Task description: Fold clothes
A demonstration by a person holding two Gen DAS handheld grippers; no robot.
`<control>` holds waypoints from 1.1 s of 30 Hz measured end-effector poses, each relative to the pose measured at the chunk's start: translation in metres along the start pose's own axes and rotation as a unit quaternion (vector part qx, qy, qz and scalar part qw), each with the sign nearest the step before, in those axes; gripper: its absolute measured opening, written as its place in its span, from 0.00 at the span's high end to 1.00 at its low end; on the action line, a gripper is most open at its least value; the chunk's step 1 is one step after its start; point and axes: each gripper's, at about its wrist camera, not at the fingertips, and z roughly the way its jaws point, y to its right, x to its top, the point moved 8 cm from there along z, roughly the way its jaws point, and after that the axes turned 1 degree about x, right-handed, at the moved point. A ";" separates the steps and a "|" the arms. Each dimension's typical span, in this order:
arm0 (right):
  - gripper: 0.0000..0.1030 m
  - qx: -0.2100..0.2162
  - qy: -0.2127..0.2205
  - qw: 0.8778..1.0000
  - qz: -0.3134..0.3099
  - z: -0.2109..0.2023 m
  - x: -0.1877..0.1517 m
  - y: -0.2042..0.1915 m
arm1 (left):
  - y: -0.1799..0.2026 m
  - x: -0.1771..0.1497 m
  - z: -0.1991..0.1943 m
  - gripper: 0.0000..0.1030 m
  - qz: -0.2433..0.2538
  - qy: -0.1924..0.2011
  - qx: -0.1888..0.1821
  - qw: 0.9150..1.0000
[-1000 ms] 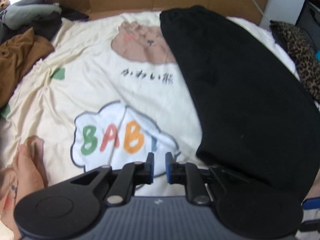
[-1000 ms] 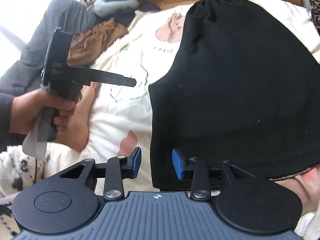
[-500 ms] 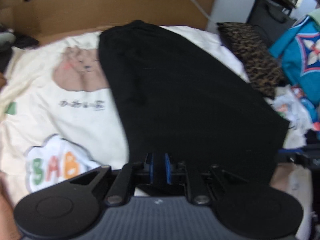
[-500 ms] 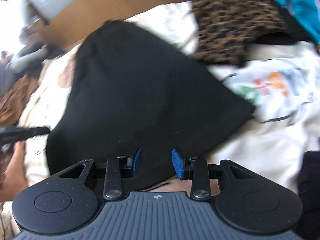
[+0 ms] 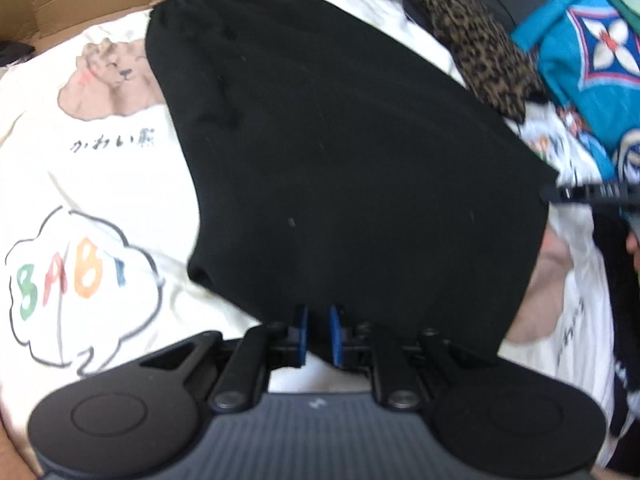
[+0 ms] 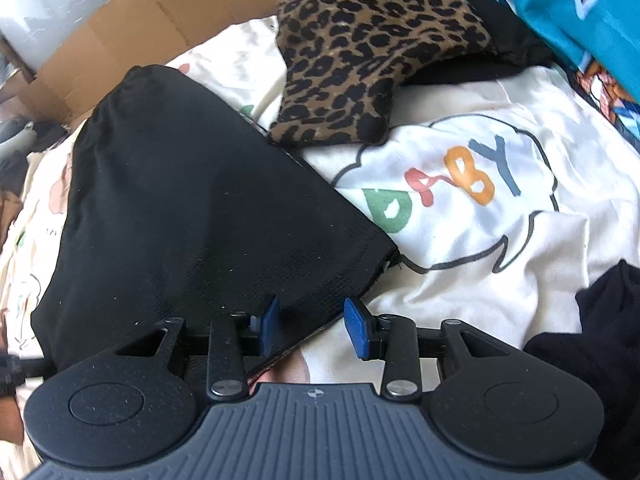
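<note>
Left wrist view: black garment [image 5: 340,152] lies spread flat on the cream printed sheet [image 5: 100,168], gathered waistband end far, hem end near. Left gripper [image 5: 318,334] has its blue pads drawn close with the near hem between them; looks pinched, a thin gap shows. Right wrist view: right gripper [image 6: 312,326] stands wide, nothing held, straddling the hem near the garment's right corner. Leopard-print item [image 6: 360,52] lies just beyond. Judged step: taking hold of the hem corners. The right claw would need to close on cloth before any lift.
</note>
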 end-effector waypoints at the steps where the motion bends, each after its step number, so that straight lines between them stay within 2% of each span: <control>1: 0.58 -0.002 0.000 1.000 0.002 0.000 0.000 0.001 | 0.002 -0.005 0.001 0.88 0.001 -0.006 -0.002 1.000; 4: 0.58 -0.005 0.001 1.000 0.009 0.003 0.003 0.005 | 0.006 -0.015 0.002 0.88 -0.002 -0.020 -0.007 1.000; 12: 0.58 0.001 0.009 0.999 0.042 0.007 0.011 0.021 | 0.002 -0.027 -0.015 0.87 -0.045 -0.022 -0.017 0.999; 17: 0.58 -0.001 0.033 0.997 0.074 0.007 0.018 0.036 | 0.001 -0.025 -0.022 0.76 -0.102 -0.019 -0.035 0.994; 19: 0.61 0.003 0.041 0.996 0.077 0.005 0.019 0.038 | 0.003 -0.025 -0.021 0.75 -0.115 -0.019 -0.041 0.992; 21: 0.78 0.009 0.047 0.996 0.075 0.004 0.022 0.039 | 0.007 -0.027 -0.019 0.75 -0.126 -0.023 -0.045 0.991; 24: 0.93 0.011 0.052 0.996 0.066 0.001 0.025 0.041 | 0.010 -0.030 -0.011 0.76 -0.141 -0.033 -0.048 0.988; 27: 0.96 0.017 0.056 0.997 0.056 -0.002 0.028 0.041 | 0.013 -0.035 -0.005 0.89 -0.167 -0.046 -0.059 0.983; 31: 0.96 0.014 0.056 0.997 0.049 0.000 0.029 0.042 | 0.012 -0.042 -0.005 0.96 -0.201 -0.043 -0.065 0.977; 33: 0.96 0.010 0.054 0.997 0.048 0.002 0.029 0.044 | 0.014 -0.047 -0.006 0.97 -0.201 -0.044 -0.065 0.976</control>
